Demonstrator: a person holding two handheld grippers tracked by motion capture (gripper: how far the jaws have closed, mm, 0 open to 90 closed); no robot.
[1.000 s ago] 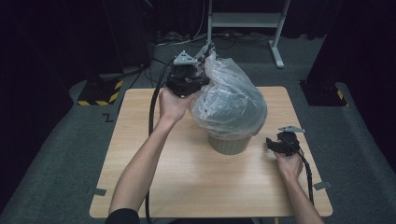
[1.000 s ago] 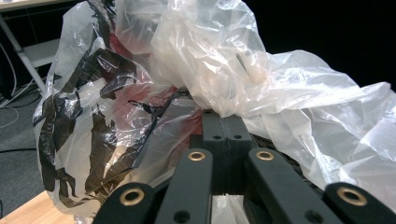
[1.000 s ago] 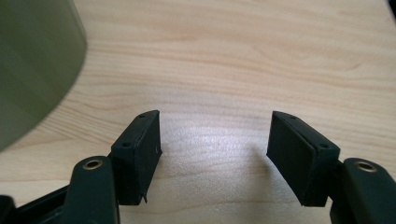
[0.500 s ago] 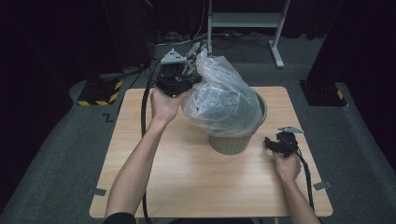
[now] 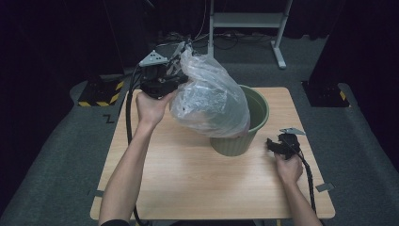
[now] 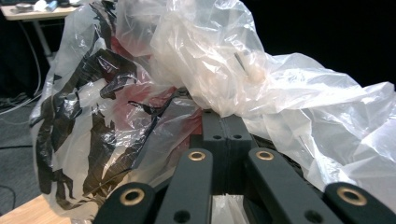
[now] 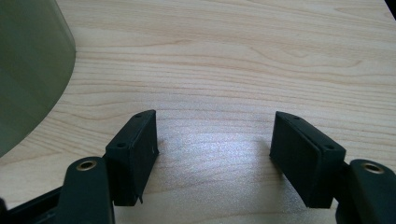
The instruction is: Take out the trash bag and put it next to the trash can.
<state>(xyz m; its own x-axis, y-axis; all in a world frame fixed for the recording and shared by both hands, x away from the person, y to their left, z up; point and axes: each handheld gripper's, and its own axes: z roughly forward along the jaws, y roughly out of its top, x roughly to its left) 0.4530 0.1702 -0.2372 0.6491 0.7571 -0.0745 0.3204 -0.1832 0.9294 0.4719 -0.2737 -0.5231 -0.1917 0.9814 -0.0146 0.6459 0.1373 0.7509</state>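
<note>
Half the plastic bag (image 5: 211, 101) overhangs the bin (image 5: 254, 123) rim (left-side).

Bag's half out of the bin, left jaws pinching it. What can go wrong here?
1. The left gripper holds the plastic bag by a thin bunch of film; it may slip or tear under the load.
2. The bag's bottom sits against the green bin's rim, so it could drag and tip the bin.
3. The right gripper is open over the table, not steadying the bin.

Bag (image 5: 211, 101) thin glossy plastic; table (image 5: 188, 174) matt wood.
</note>
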